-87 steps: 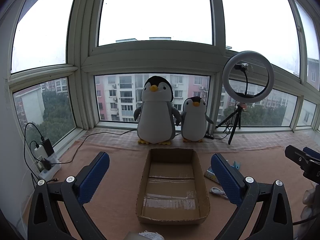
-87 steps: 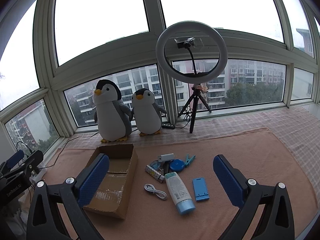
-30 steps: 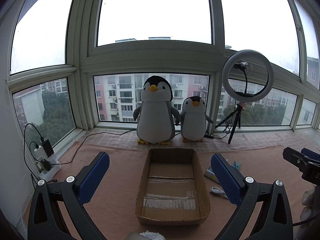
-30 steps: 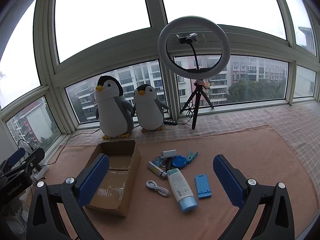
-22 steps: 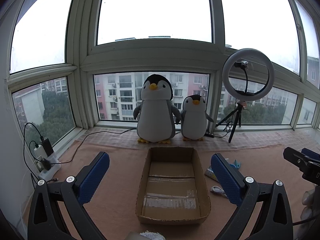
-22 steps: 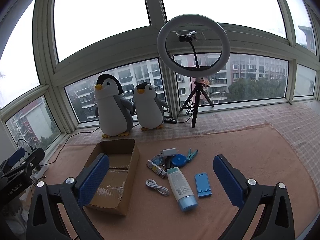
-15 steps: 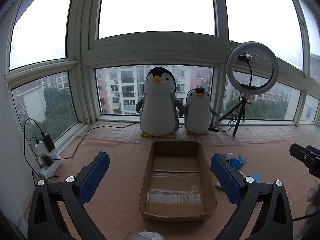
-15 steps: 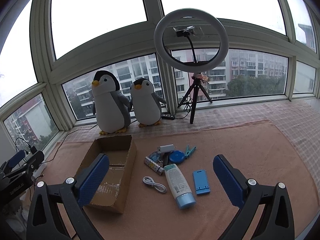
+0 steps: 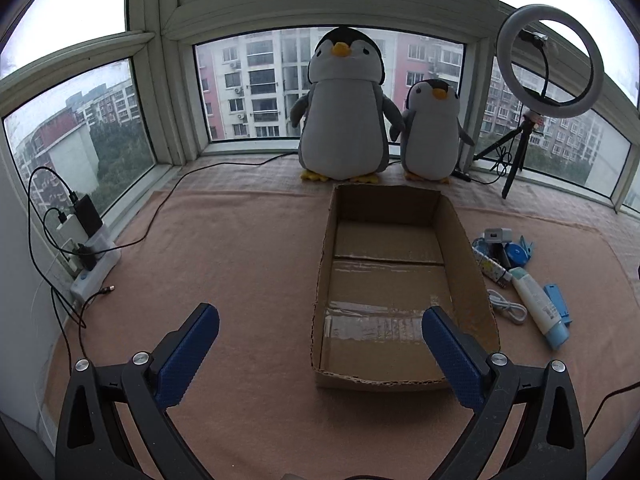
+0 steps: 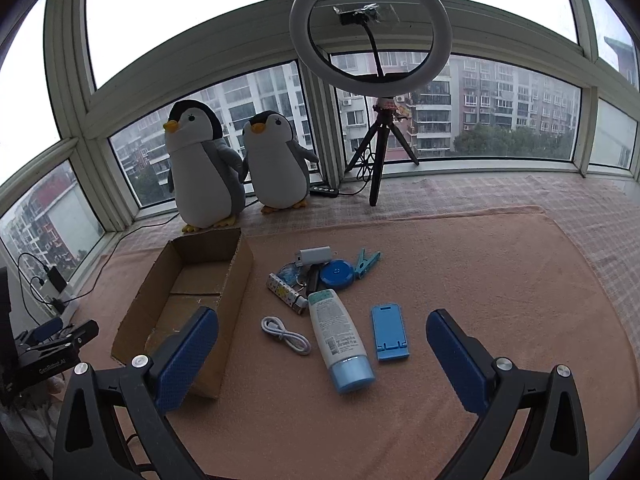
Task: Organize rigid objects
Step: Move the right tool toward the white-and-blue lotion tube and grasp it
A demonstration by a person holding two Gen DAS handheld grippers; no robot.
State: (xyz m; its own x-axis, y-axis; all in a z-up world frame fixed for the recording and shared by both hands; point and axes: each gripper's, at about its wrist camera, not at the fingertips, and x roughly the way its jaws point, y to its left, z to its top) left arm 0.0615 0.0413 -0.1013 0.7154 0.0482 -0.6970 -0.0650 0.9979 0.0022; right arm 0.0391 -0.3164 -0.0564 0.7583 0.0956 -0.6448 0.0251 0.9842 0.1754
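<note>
An empty cardboard box [image 9: 456, 240] [image 10: 236, 276] lies open on the pink mat. To its right lie a white tube with a blue cap [image 10: 340, 332] [image 9: 538, 306], a blue phone stand [image 10: 389, 332] [image 9: 557, 303], a white cable [image 10: 285, 335] [image 9: 507, 307], a patterned lighter [image 10: 283, 293], a white charger [image 10: 316, 256], a blue round disc [image 10: 338, 274] and a blue clip [image 10: 367, 262]. My left gripper [image 9: 320, 328] is open in front of the box's near left corner. My right gripper [image 10: 322, 332] is open above the tube and the cable, holding nothing.
Two plush penguins [image 9: 346, 108] [image 10: 276, 160] stand at the window behind the box. A ring light on a tripod [image 10: 372, 24] [image 9: 550, 56] stands at the back. A power strip with chargers and cables [image 9: 84, 240] lies along the left wall. The left gripper's body [image 10: 48, 344] shows at far left.
Both grippers have tilted down and moved closer to the mat. The box and the loose objects now look larger and nearer. Nothing was picked up.
</note>
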